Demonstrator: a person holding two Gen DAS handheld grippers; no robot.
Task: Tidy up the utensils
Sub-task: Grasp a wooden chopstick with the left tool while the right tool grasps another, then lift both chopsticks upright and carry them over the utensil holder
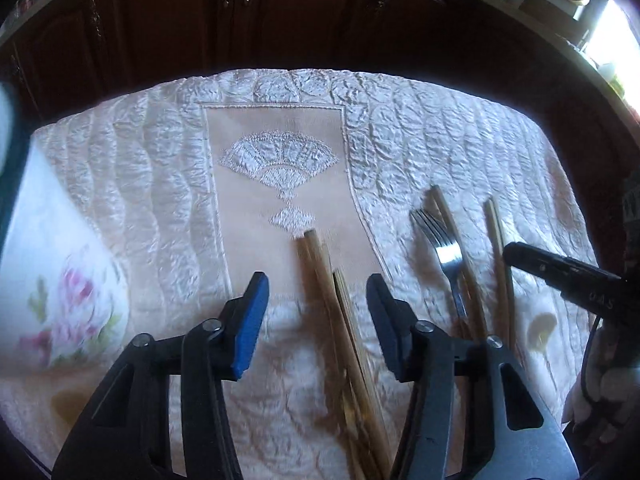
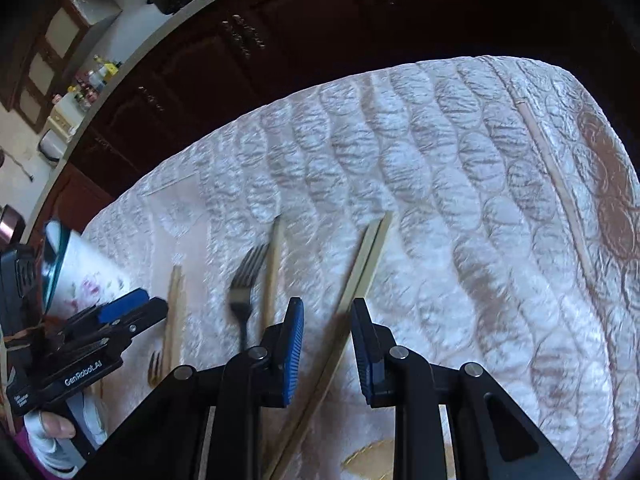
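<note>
- 2 grippers over a quilted cloth [image 1: 420, 136], both pointing steeply down.
- Left gripper [image 1: 318, 300]: jaws apart, pads touching nothing; a bundle of chopsticks [image 1: 320, 276] lies on the cloth between them, clear of both pads.
- Right gripper [image 2: 327, 340]: jaws narrow but with a gap; a chopstick pair [image 2: 362, 264] runs through the gap on the cloth; can't tell if the pads touch it.
- Fork [image 1: 446, 248] lies right of the bundle, tines away, beside another stick [image 1: 452, 220].
- 2 more sticks [image 1: 498, 248] lie further right, near the right gripper's tip.
- 1 lone stick [image 2: 552, 168] lies far right in the right view, well apart from the rest.
- Floral box [image 1: 52, 264] at left edge of the cloth.
- Dark wood cabinets [image 1: 240, 20] behind.
</note>
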